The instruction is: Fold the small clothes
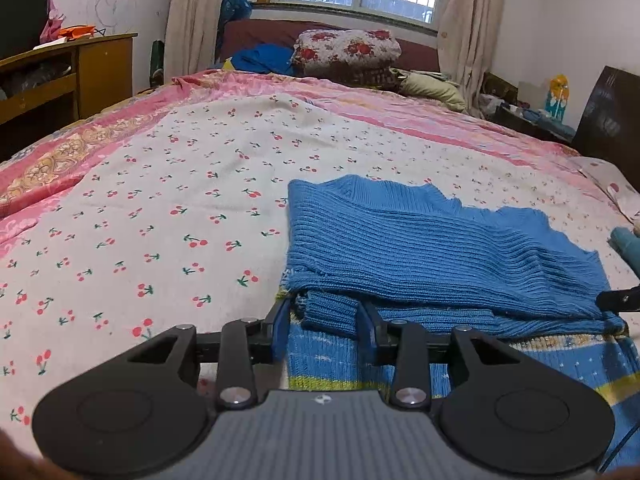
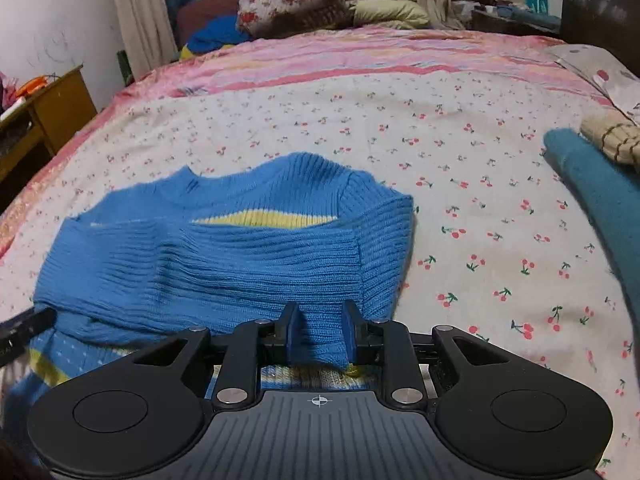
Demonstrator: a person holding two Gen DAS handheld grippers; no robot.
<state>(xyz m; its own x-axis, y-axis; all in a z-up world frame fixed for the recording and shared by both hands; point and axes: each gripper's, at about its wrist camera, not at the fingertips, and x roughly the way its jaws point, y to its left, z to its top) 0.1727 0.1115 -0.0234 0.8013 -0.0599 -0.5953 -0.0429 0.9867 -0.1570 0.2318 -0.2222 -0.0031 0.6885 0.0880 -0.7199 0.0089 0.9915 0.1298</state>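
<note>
No legible writing. Blue knit sweater [image 1: 420, 248] lies folded on cherry-print sheet [image 1: 160, 208]. Left gripper [image 1: 326, 322] and right gripper [image 2: 319, 332] each stand narrow, knit fold between pads. Right view alone shows teal garment [image 2: 600, 200] right of sweater.

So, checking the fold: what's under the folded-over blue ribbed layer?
Under the blue ribbed knit layer shows the sweater's patterned body with yellow stripes; the rest is covered.
</note>
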